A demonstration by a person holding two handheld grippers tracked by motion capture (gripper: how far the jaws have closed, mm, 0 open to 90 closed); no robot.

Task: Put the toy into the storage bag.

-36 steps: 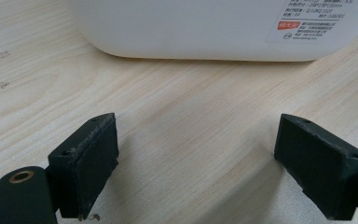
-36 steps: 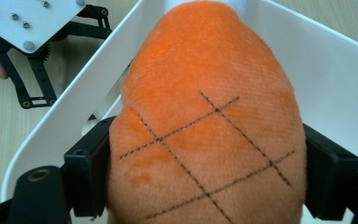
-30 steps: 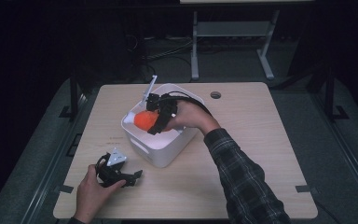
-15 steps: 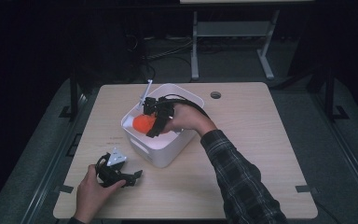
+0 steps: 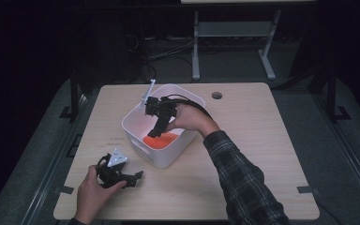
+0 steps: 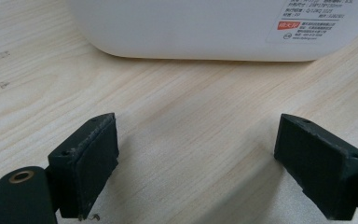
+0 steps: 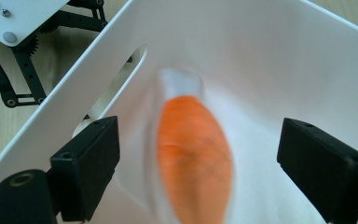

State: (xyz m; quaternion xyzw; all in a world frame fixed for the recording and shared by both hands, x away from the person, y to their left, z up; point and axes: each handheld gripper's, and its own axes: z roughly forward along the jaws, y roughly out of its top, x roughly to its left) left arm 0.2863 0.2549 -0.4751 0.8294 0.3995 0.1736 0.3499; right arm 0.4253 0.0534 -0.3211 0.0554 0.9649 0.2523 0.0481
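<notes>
The right hand-held gripper [image 7: 198, 172], just released, hangs above a smooth orange oval [image 7: 196, 158] in the glossy white tub [image 7: 270, 56].

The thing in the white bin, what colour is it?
Orange with a white tip; the thing shows best in the right gripper view, blurred, inside the bin.

The person's right hand [image 5: 190, 119] is holding the right gripper [image 5: 153, 133] with its tip pointing steeply down, the plaid-sleeved forearm [image 5: 236, 176] stretching forward from the lower edge. Its jaws have just been opening and are standing wide, gripping nothing. The left hand [image 5: 91, 194] is resting low, holding the left gripper [image 5: 138, 176] level with its jaws spread apart and bare.
</notes>
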